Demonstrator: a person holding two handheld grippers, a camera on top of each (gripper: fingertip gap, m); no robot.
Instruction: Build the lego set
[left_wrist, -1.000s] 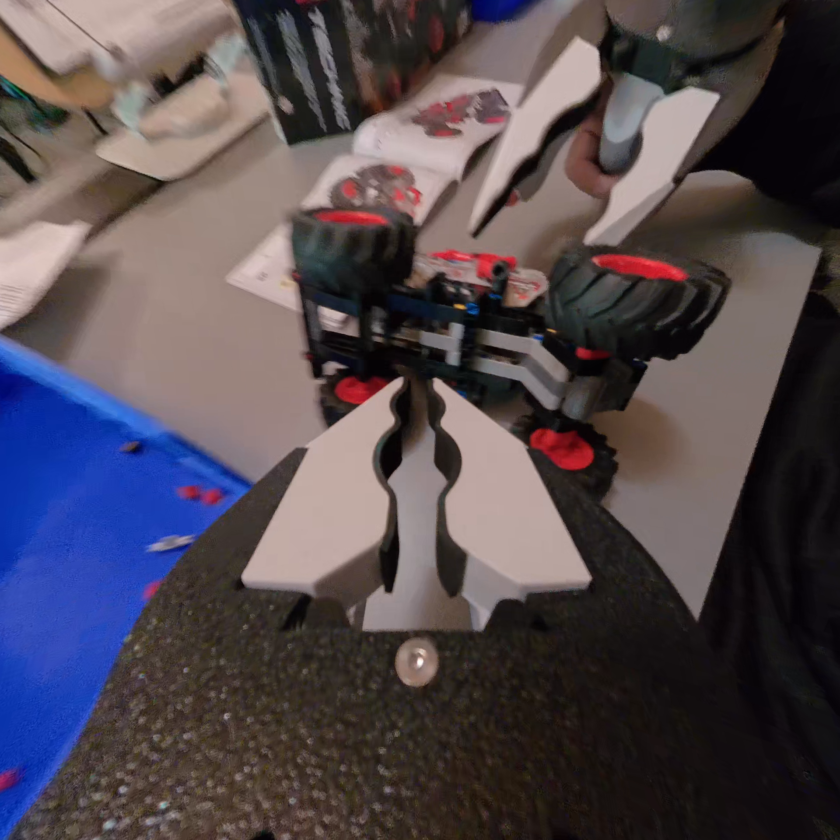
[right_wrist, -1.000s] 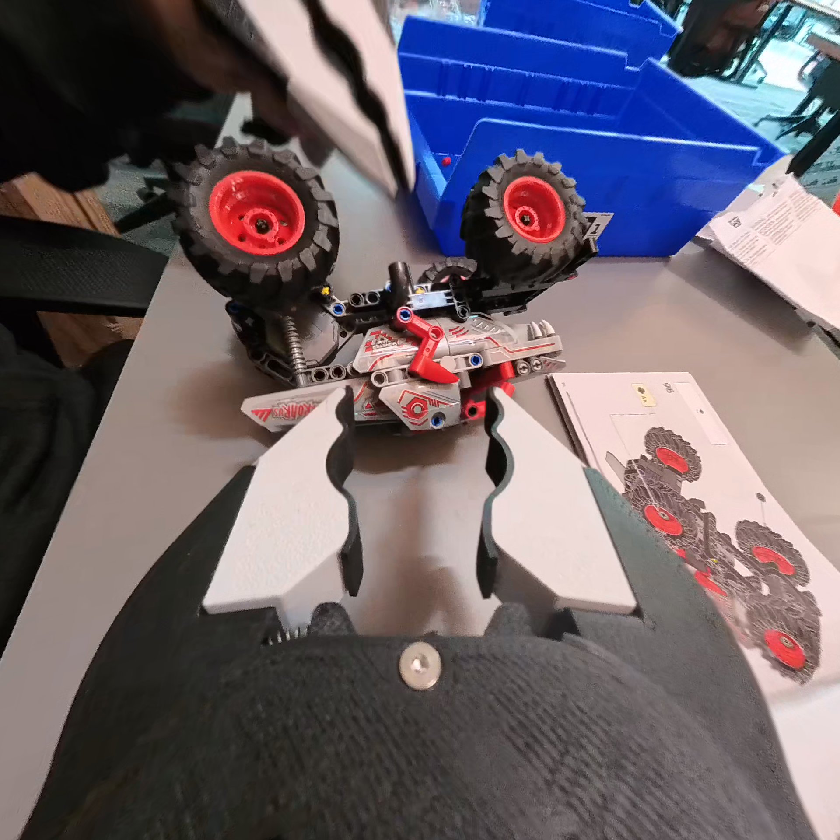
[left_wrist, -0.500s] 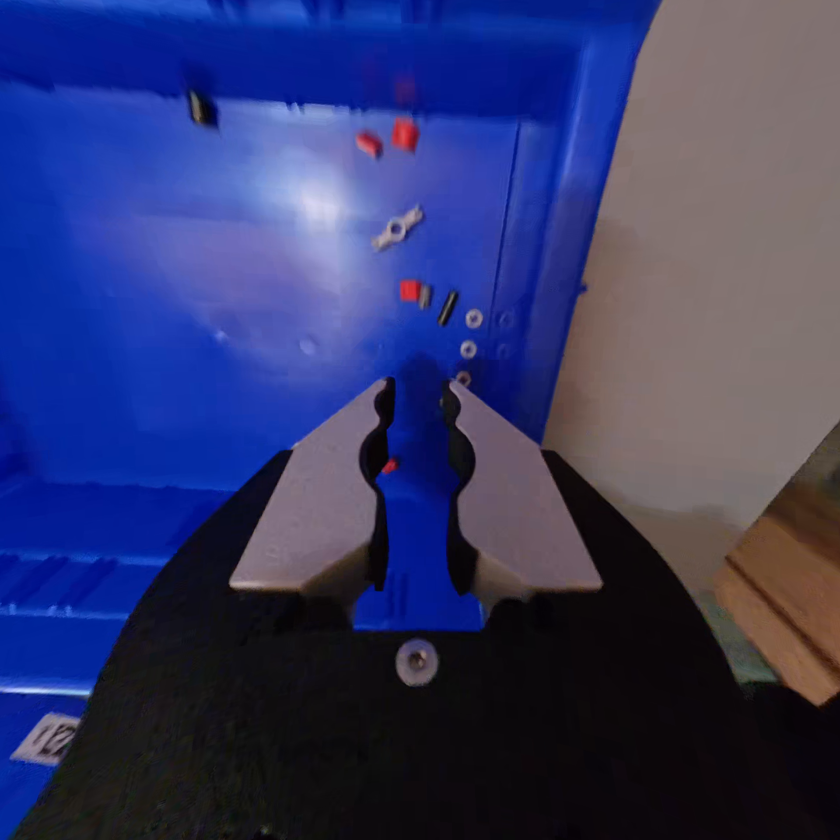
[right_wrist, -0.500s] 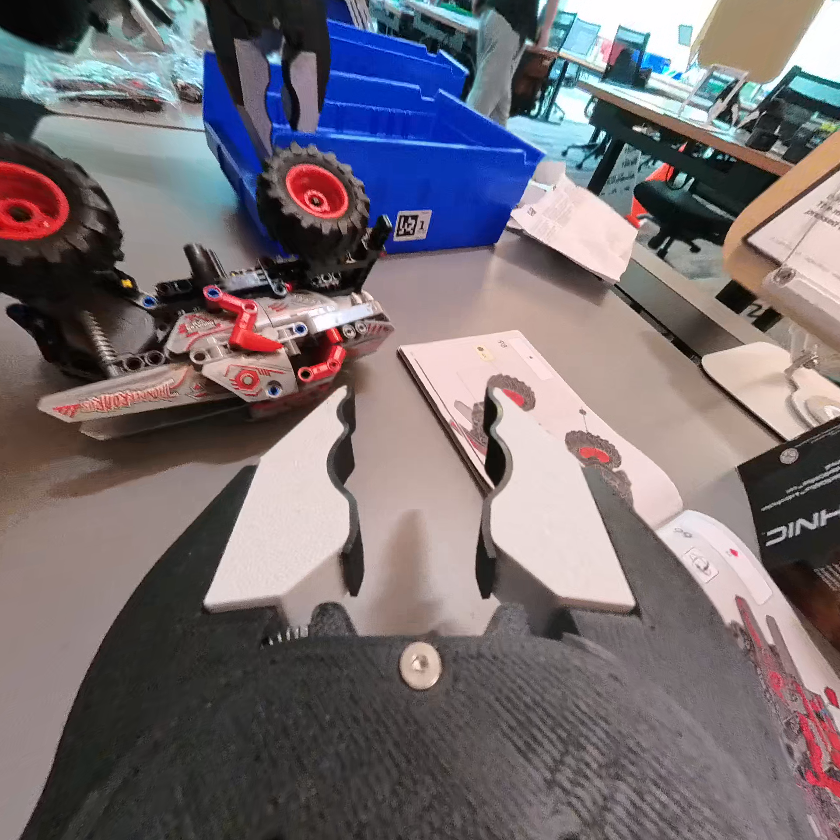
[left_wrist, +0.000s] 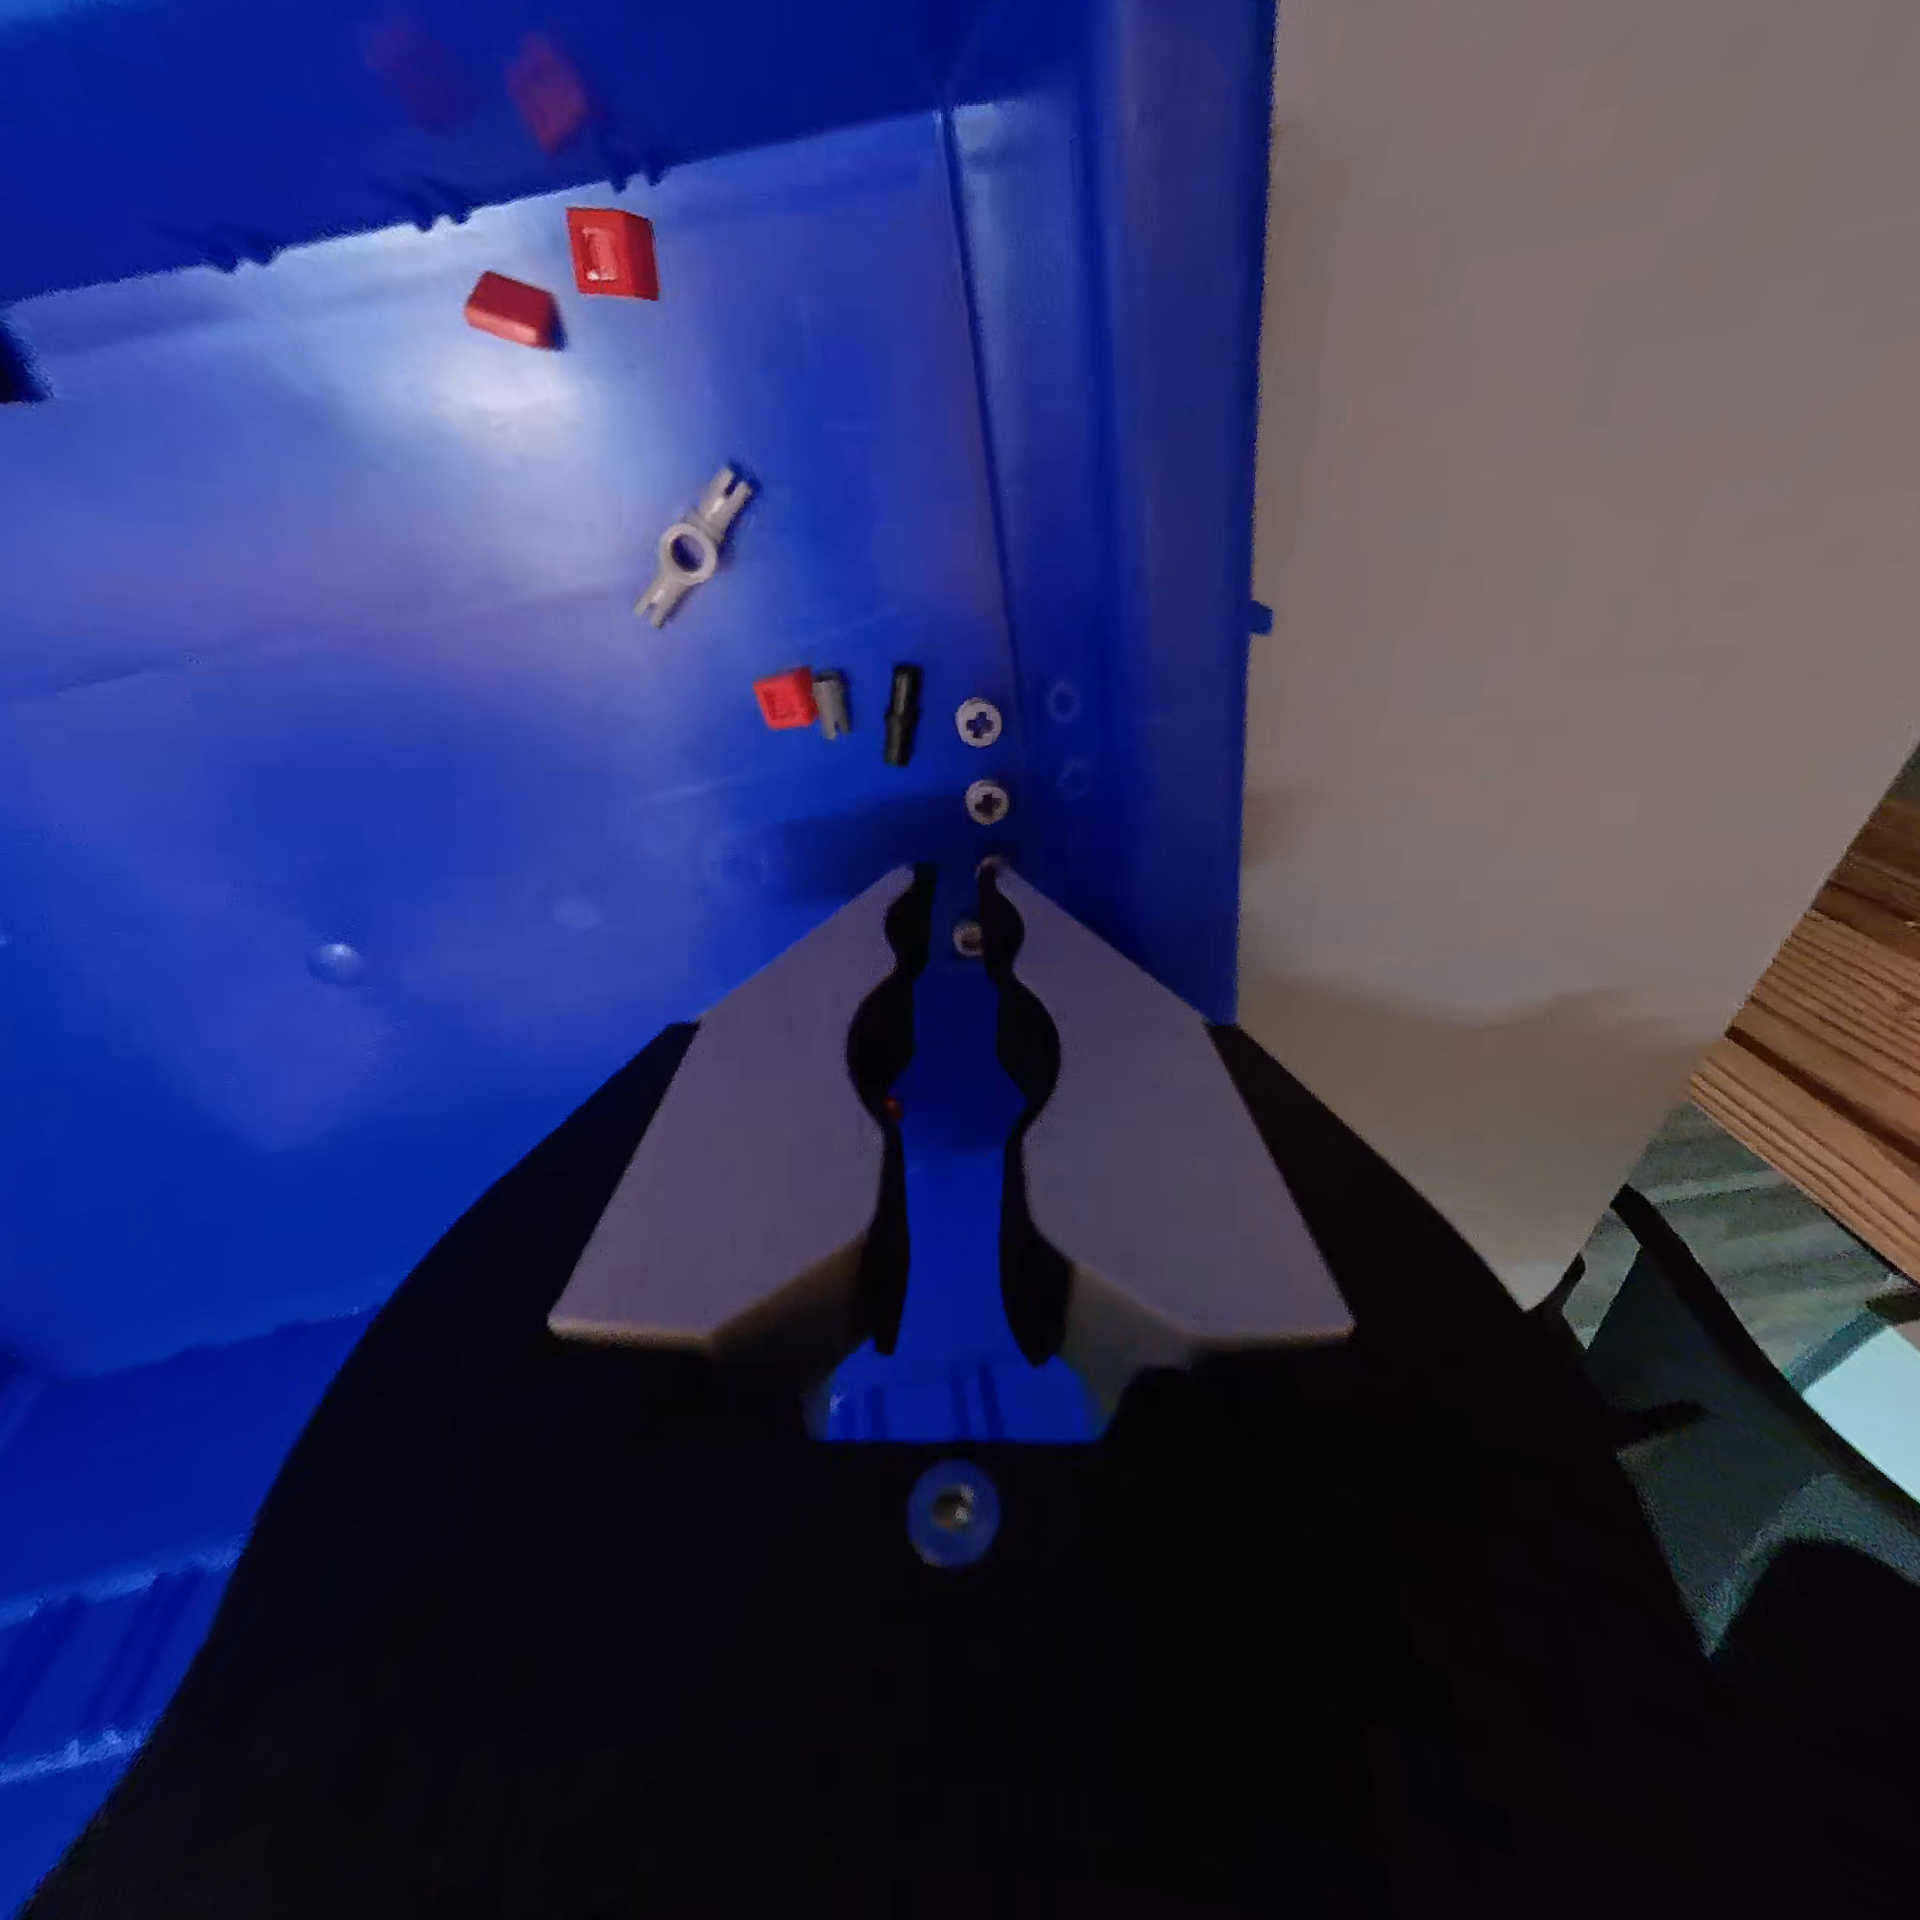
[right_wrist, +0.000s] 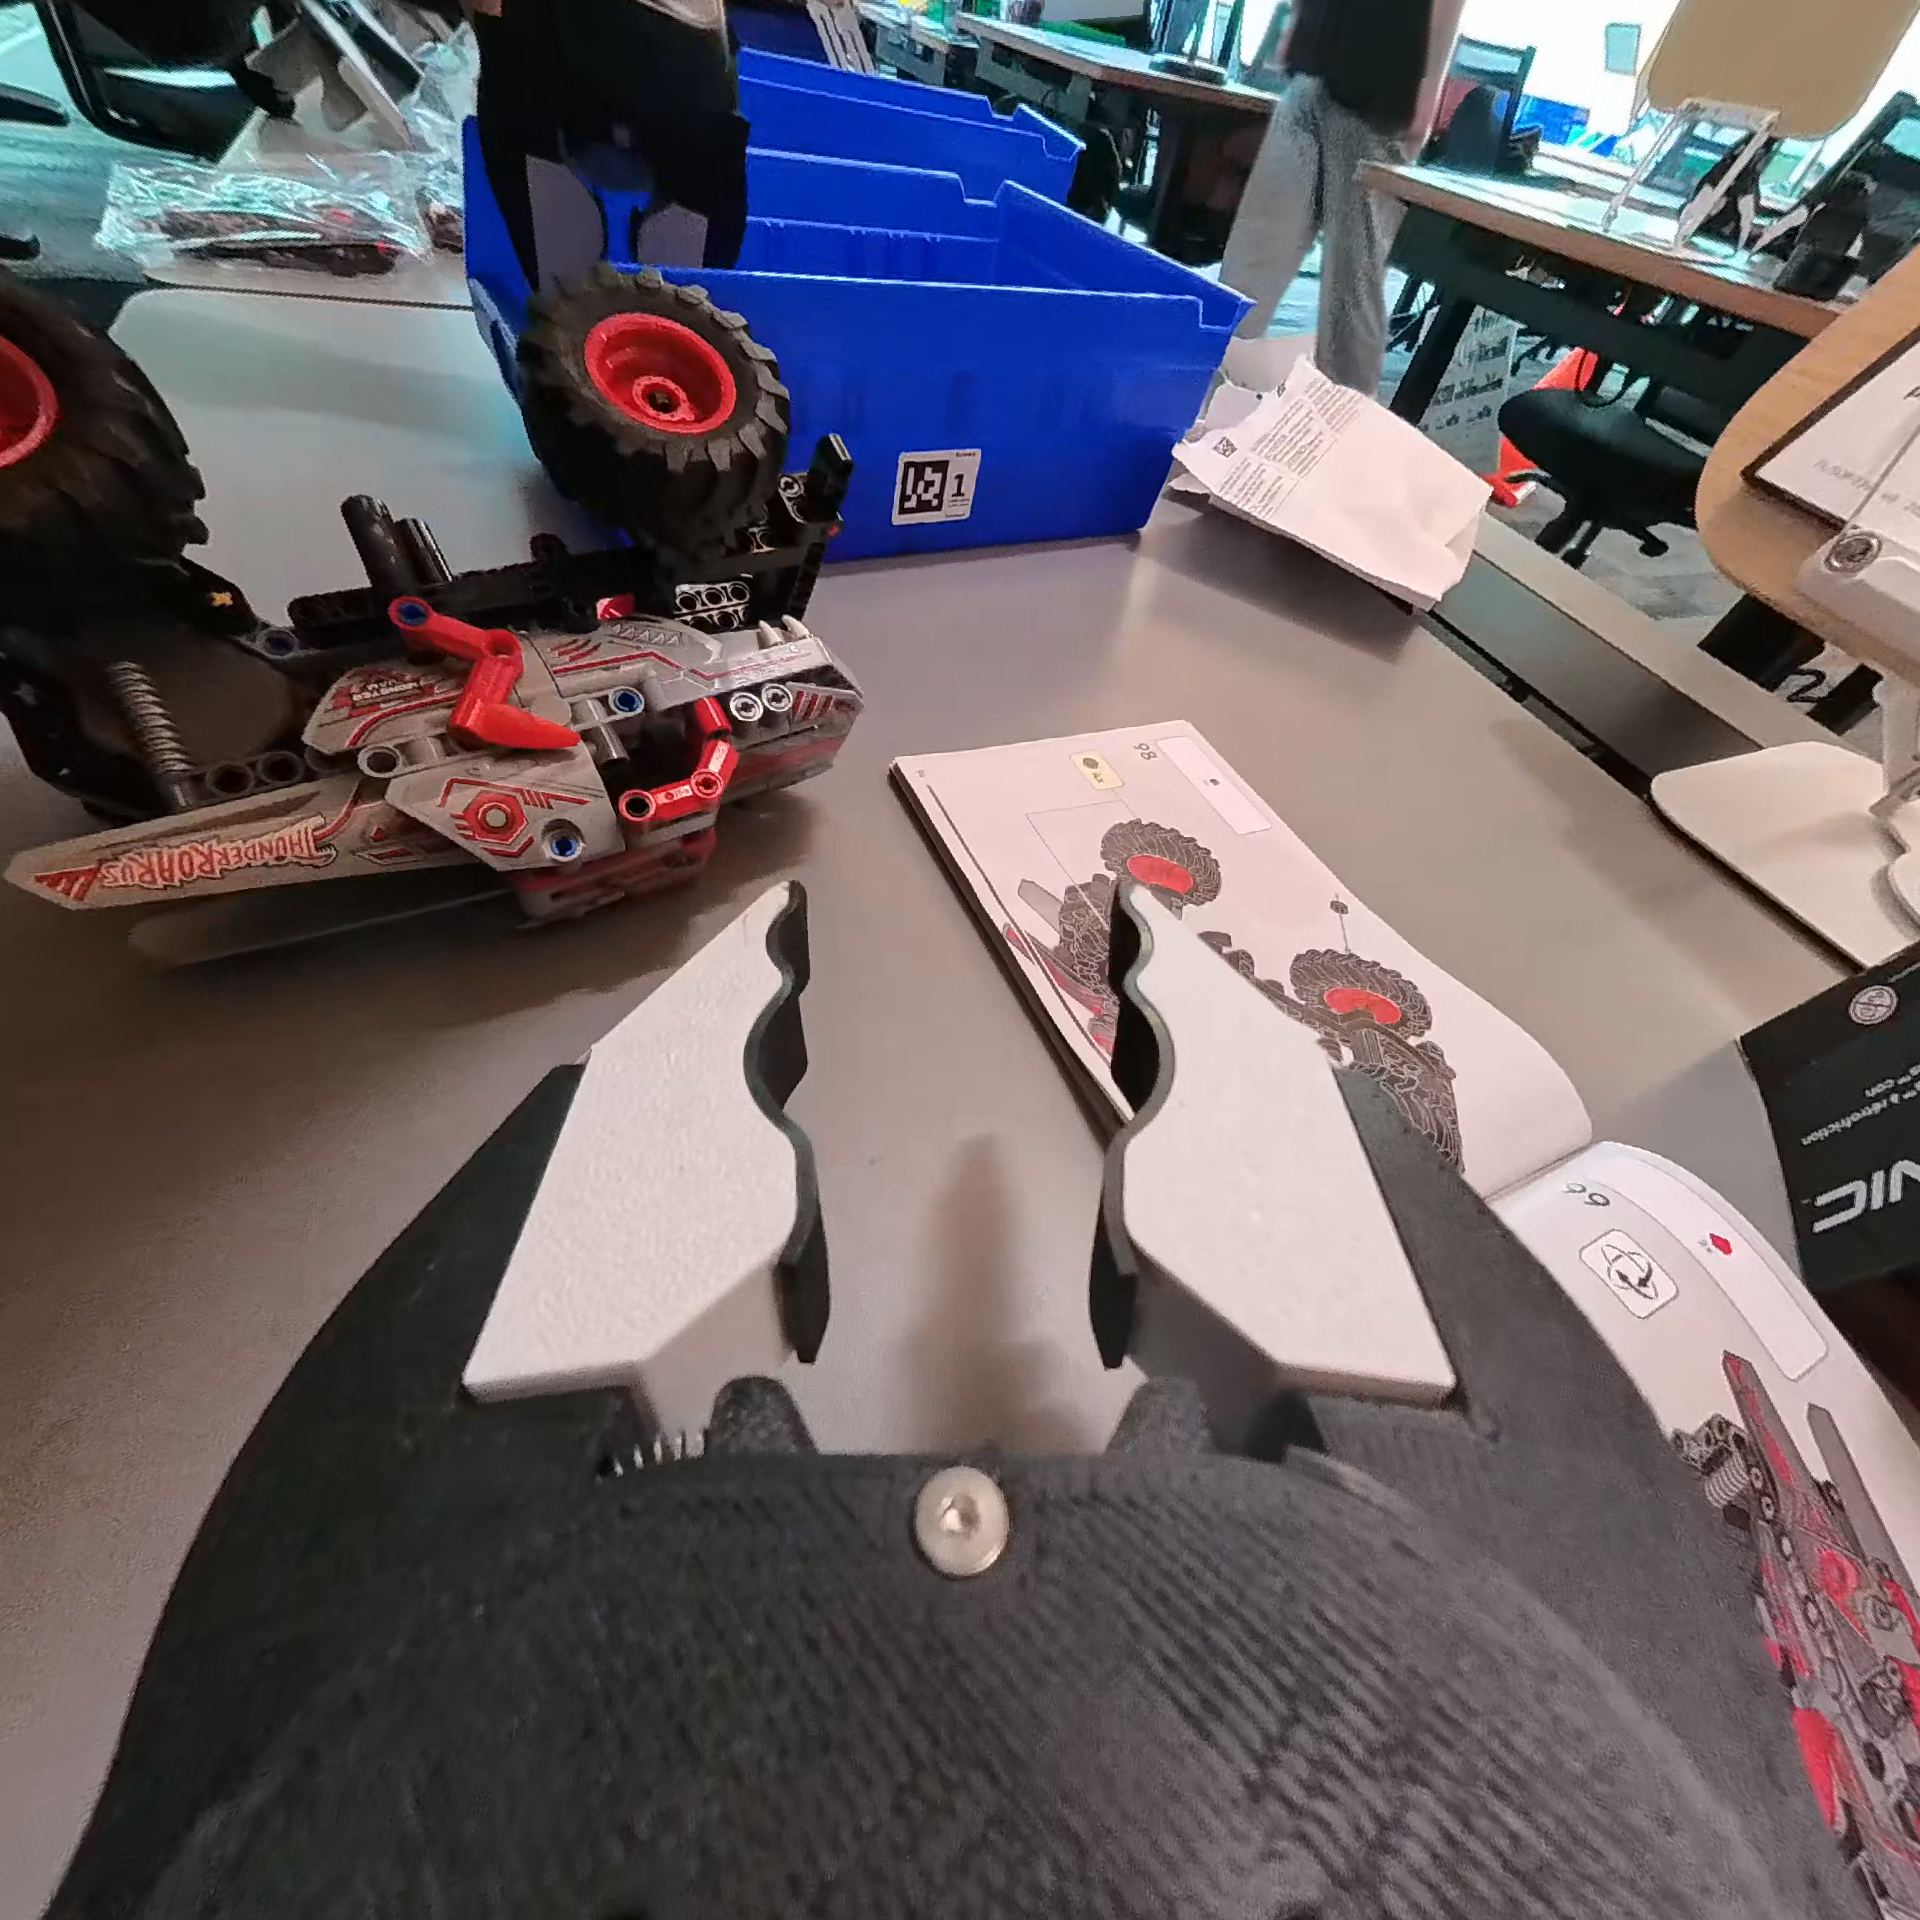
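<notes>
My left gripper (left_wrist: 954, 883) is down inside the blue bin (left_wrist: 1101, 416), its fingers (left_wrist: 790, 1122) close together with only a narrow gap at the tips and gripping nothing. A small grey round piece (left_wrist: 968, 938) lies on the bin floor right in that gap, hard against the bin's right wall. Just past the tips lie two more grey round pieces (left_wrist: 982, 721), one behind the other, and next to them a short black pin (left_wrist: 904, 713), a small red block with a grey stub (left_wrist: 800, 698), a grey connector (left_wrist: 694, 547), and farther off two red tiles (left_wrist: 613, 251).

My right gripper (right_wrist: 961, 904) hovers low over the grey surface (right_wrist: 1039, 644) with its fingers (right_wrist: 665, 1153) spread wide and empty. The partly built toy truck (right_wrist: 499, 727) lies tipped on its side to the left of the tips, near them but not touching, one big black tyre with a red hub (right_wrist: 657, 384) up against the blue bin's front wall. The open instruction booklet (right_wrist: 1226, 894) lies flat just right of the tips; the right finger overlaps it in the view. In the right wrist view I can see the left gripper reaching into the bin behind the tyre. A crumpled paper sheet (right_wrist: 1340, 468) lies beside the bin.
</notes>
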